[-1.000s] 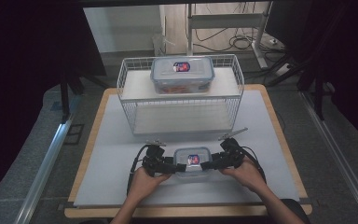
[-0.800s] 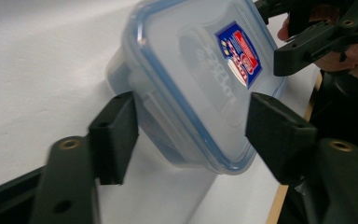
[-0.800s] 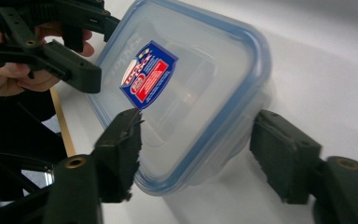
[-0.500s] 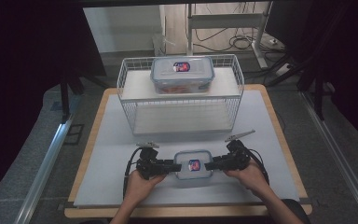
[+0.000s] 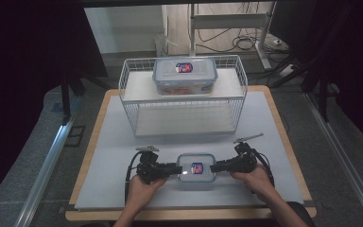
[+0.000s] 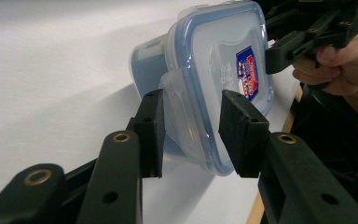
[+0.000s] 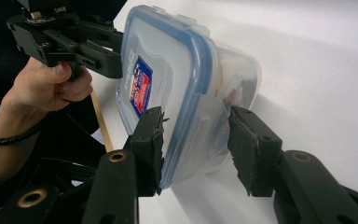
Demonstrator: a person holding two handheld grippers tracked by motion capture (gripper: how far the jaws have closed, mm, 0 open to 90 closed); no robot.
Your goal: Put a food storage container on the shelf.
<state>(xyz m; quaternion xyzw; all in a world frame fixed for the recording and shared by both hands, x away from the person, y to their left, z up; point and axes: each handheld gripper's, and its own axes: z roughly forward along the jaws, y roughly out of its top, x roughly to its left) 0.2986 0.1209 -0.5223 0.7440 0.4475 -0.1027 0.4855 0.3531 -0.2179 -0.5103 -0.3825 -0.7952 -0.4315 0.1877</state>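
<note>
Right now the box (image 5: 196, 170) is sitting on the white table (image 5: 113, 156), near its front edge, between the two hands and well in front of the wire rack (image 5: 183, 97), whose upper shelf is carrying a second box (image 5: 185, 74). Its blue-rimmed lid is lying on top, and a clear latch flap at each short end is standing out from the wall, so the lid is likely not yet locked.

The left gripper (image 6: 191, 133) is reaching in from one end, with the flap between its jaws; the jaws have just been closing, and the inner one is lying at the flap while the other is touching the lid's rim. The right gripper (image 7: 196, 144) is doing the same at the far end: its lid-side jaw is resting against the rim, while the wall-side jaw is standing just clear of the box.

The risk is lying in that uneven contact. If one jaw is pressing before its partner meets the box, the light box may be sliding or tipping on the smooth table instead of the flap snapping down. A bite on the flap's thin edge alone could slip off, and unequal squeezing from the two ends could be skewing the lid.
</note>
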